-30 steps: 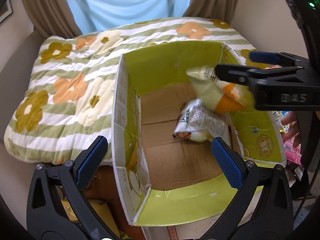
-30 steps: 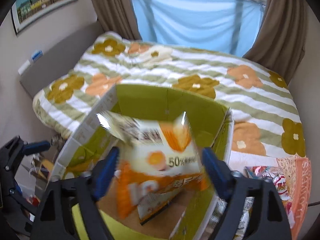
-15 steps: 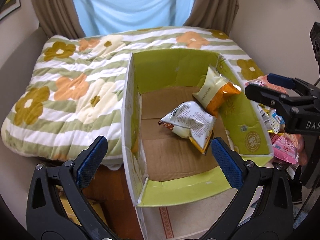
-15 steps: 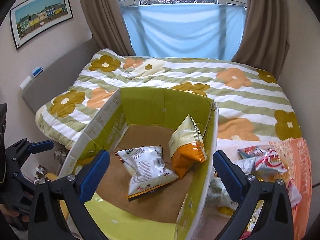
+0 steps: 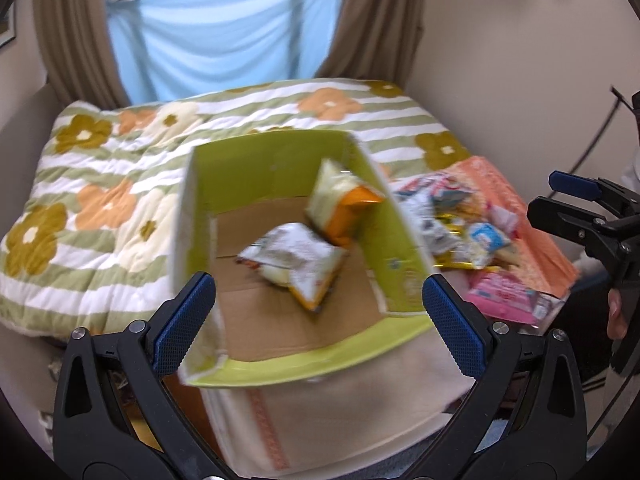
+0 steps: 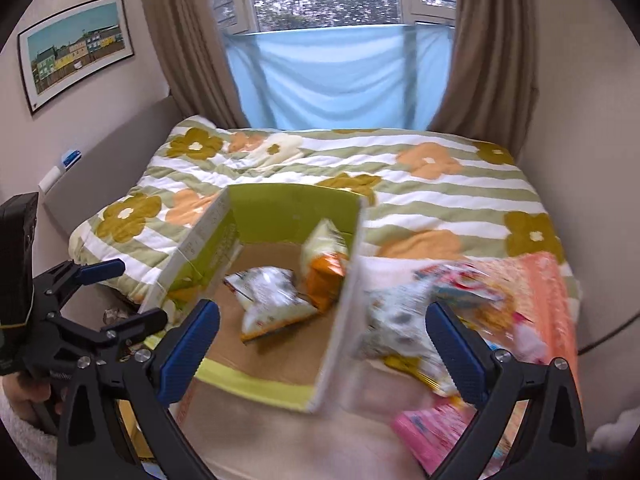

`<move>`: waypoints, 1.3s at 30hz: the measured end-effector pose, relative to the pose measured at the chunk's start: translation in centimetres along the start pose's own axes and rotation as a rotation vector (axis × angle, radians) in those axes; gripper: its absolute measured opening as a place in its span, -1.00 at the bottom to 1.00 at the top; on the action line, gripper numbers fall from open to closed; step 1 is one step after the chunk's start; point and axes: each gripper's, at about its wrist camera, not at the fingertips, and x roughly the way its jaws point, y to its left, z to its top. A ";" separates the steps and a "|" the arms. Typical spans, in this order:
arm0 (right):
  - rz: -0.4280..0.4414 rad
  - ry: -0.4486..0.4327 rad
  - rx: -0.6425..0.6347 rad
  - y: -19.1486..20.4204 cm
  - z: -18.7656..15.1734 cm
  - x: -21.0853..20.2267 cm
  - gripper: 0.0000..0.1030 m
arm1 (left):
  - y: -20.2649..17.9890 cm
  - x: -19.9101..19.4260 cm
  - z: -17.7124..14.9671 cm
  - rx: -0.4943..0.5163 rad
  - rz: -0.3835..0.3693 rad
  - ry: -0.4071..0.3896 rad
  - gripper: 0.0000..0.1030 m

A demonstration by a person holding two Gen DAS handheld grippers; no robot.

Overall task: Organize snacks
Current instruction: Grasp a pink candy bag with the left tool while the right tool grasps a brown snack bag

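An open green cardboard box (image 5: 276, 164) (image 6: 292, 208) stands at the bed's near edge. Inside lie a white snack bag (image 5: 296, 260) (image 6: 268, 300) and a yellow-orange snack bag (image 5: 340, 204) (image 6: 324, 256) leaning on the right wall. A pile of loose snacks (image 5: 460, 220) (image 6: 420, 320) lies right of the box on an orange cloth (image 5: 516, 220). My left gripper (image 5: 316, 328) is open and empty, above the box's near side; it also shows in the right wrist view (image 6: 120, 292). My right gripper (image 6: 324, 352) is open and empty, over the box's right wall and the pile; it also shows in the left wrist view (image 5: 560, 196).
A flowered striped quilt (image 5: 104, 184) (image 6: 440, 184) covers the bed behind the box. A pink packet (image 5: 504, 296) (image 6: 432, 432) lies at the pile's near edge. Curtains and a window (image 6: 332, 40) are at the back, walls on both sides.
The yellow-orange bag left my right gripper and landed in the box against its right wall. Both grippers pulled back and up; the right one swung right toward the snack pile.
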 end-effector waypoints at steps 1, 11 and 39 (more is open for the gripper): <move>-0.004 0.004 0.008 -0.9 -0.3 -0.6 0.99 | -1.1 0.0 0.0 0.009 -0.015 0.001 0.99; -0.055 0.090 0.041 -10.6 -5.8 -5.1 0.99 | -13.3 2.6 0.2 0.099 -0.097 0.052 0.99; 0.262 0.401 0.210 -22.1 -19.4 5.3 0.99 | -26.9 21.1 -5.0 0.269 -0.161 0.473 0.99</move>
